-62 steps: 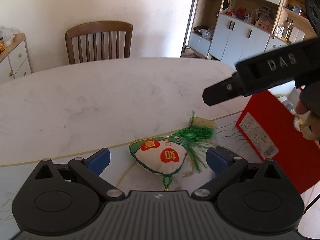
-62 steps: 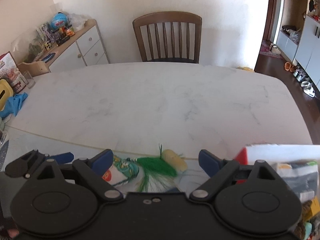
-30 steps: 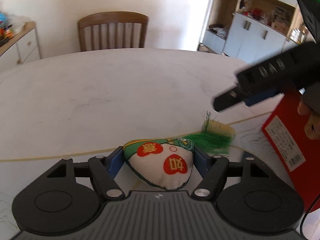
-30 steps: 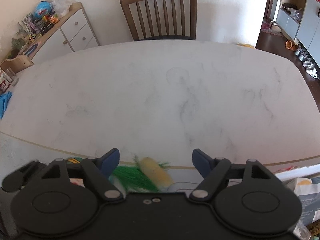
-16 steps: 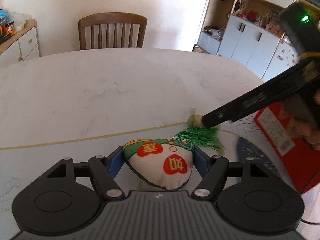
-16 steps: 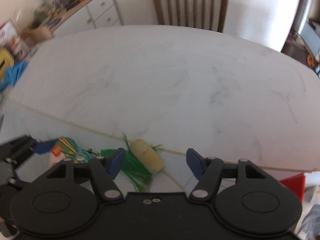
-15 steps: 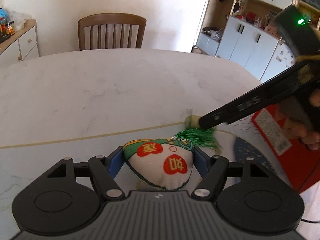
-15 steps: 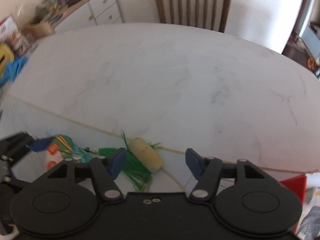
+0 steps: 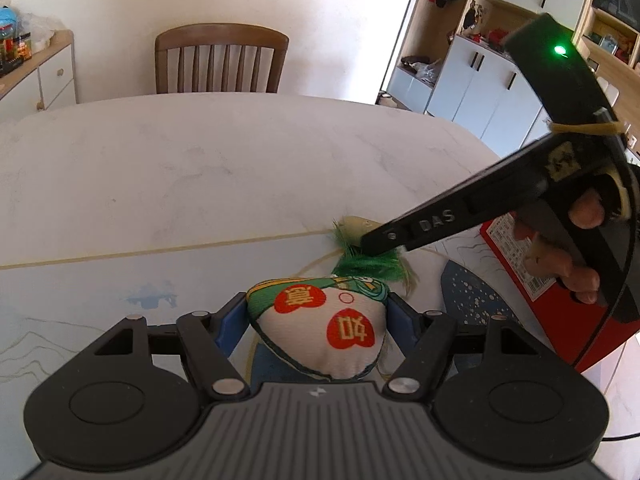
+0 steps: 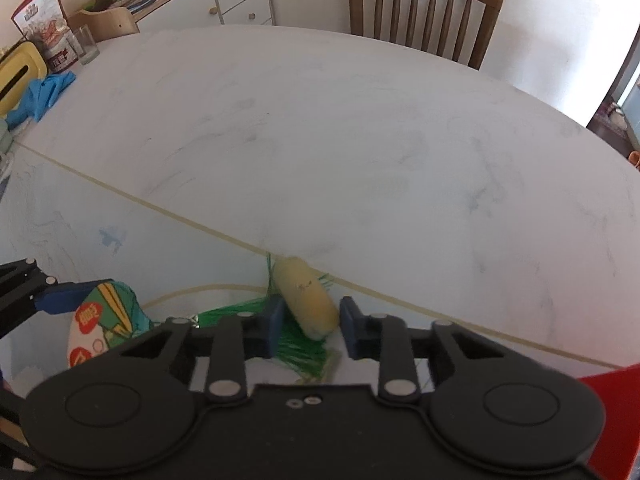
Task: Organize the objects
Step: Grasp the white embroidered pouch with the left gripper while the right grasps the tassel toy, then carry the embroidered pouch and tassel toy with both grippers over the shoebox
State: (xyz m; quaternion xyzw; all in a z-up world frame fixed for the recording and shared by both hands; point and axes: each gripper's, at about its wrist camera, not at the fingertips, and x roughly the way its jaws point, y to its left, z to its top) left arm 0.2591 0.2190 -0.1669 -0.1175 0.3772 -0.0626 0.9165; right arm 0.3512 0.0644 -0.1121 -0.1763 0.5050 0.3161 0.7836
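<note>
My left gripper (image 9: pixel 316 316) is shut on a white fabric sachet (image 9: pixel 320 332) with red hearts and a green edge; it also shows in the right wrist view (image 10: pixel 100 328). Its green tassel (image 9: pixel 368 266) trails toward a yellow corn-shaped toy (image 10: pixel 306 298) on the table. My right gripper (image 10: pixel 308 320) has its blue pads close on either side of the yellow toy, over the tassel (image 10: pixel 296 344). In the left wrist view the right gripper's black finger (image 9: pixel 420 228) covers most of the yellow toy (image 9: pixel 352 226).
A red box (image 9: pixel 560 292) stands at the right, also seen in the right wrist view (image 10: pixel 612 408). A wooden chair (image 9: pixel 220 60) is behind the marble table (image 9: pixel 200 168). Blue cloth (image 10: pixel 44 96), a glass (image 10: pixel 86 46) and packets sit at the far left.
My right gripper has moved down and forward over the yellow toy and its jaws have narrowed around it. My left gripper stays shut on the sachet.
</note>
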